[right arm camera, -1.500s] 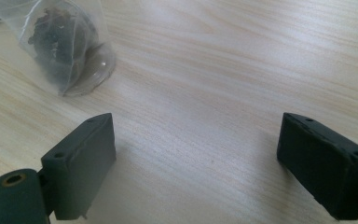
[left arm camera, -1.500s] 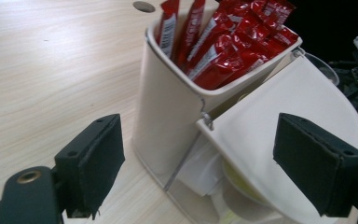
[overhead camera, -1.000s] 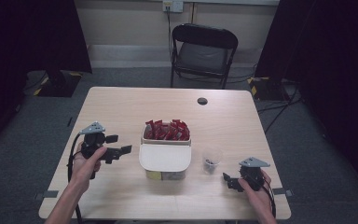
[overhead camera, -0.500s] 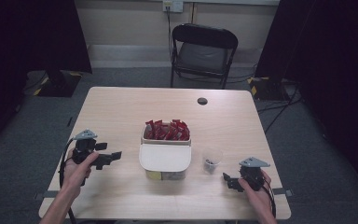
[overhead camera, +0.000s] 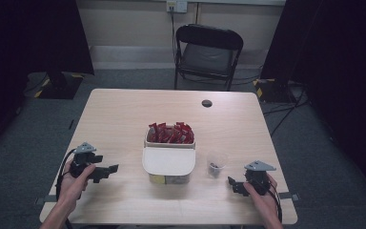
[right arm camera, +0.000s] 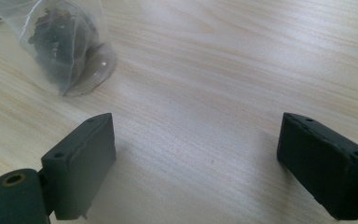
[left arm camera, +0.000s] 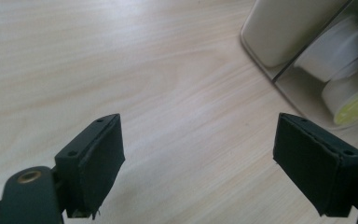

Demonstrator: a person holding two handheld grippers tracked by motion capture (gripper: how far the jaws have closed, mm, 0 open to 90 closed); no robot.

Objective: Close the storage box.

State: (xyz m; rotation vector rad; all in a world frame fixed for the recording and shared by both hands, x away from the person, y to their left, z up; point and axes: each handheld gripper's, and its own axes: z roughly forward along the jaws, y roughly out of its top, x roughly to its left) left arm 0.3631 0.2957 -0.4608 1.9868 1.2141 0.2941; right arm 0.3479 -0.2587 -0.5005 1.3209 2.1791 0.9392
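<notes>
Plastic cup (overhead camera: 216,162) w/ dark contents stands untouched; left gripper (overhead camera: 108,169) & right gripper (overhead camera: 233,183) both released, empty, resting on tabletop (overhead camera: 124,114). Work not yet started.

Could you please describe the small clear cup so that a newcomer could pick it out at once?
On the pale wooden table, look right of the cream lidded box. The small clear plastic cup stands alone there, see-through, with dark bits at its bottom.

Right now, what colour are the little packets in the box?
Red. The packets stand in the far half of the box; the high view shows them best.
</notes>
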